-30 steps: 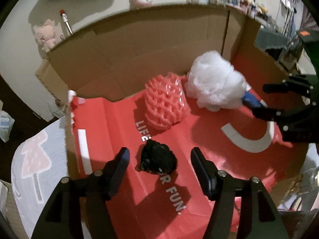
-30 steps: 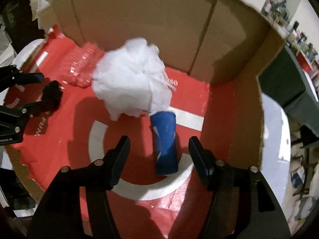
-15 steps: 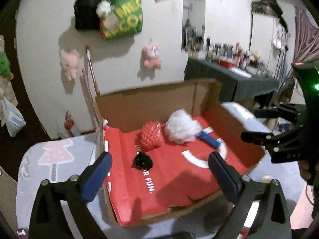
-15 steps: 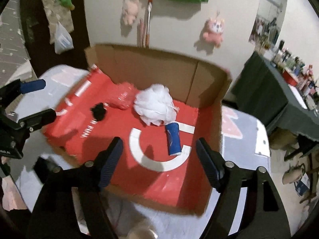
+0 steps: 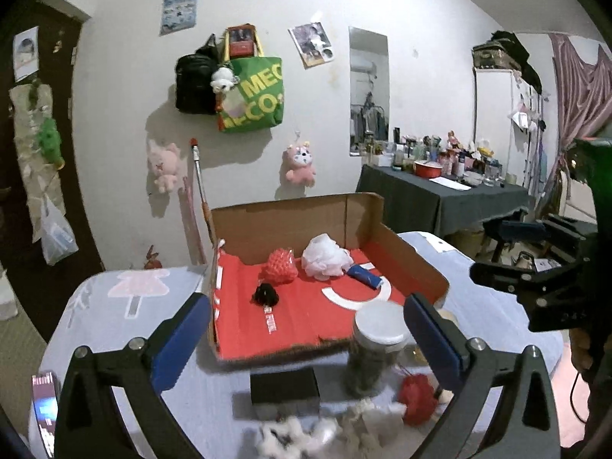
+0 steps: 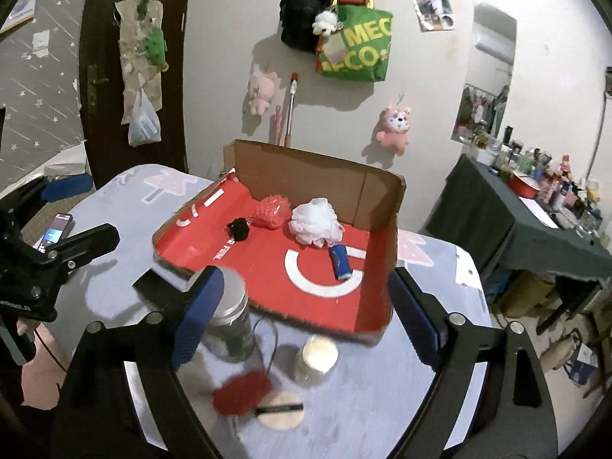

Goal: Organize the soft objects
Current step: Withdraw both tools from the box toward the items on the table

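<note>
Hovering with both tongs [image 5: 306,329] [image 6: 306,306] spread, empty, over the printed table [image 5: 114,306] bearing a cardboard box [image 6: 306,176].

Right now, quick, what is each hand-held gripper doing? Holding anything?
Left hand-held gripper: open, holding nothing.
Right hand-held gripper: open, holding nothing.

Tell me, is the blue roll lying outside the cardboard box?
No, the blue roll lies inside the cardboard box, on its red floor just beside the white puff.
</note>
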